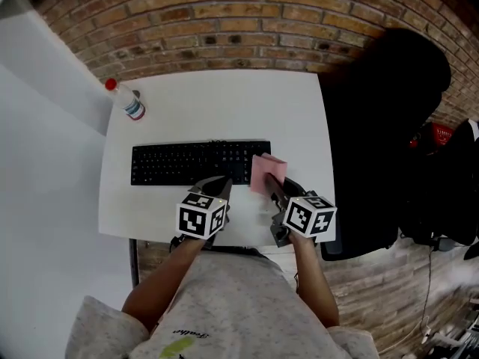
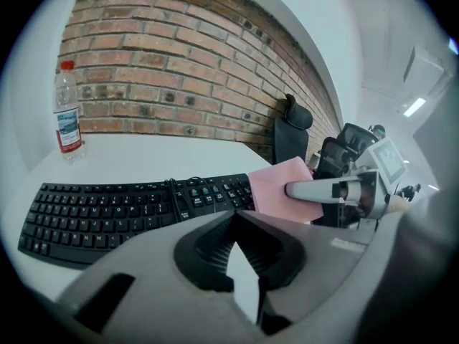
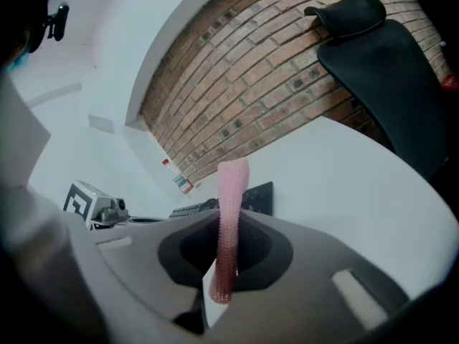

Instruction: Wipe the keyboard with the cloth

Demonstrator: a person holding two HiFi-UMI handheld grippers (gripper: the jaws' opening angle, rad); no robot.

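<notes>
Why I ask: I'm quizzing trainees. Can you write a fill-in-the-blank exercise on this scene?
1. The right gripper is shut on a ____ cloth.
2. In the head view, the cloth is at the keyboard's ____ end.
3. The bottle has a ____ cap.
Missing words: pink; right; red.

From my seat, the cloth [image 1: 267, 172] covers the right end of the keyboard [image 1: 191, 162], and the bottle [image 1: 127, 102] label's too small to read.
</notes>
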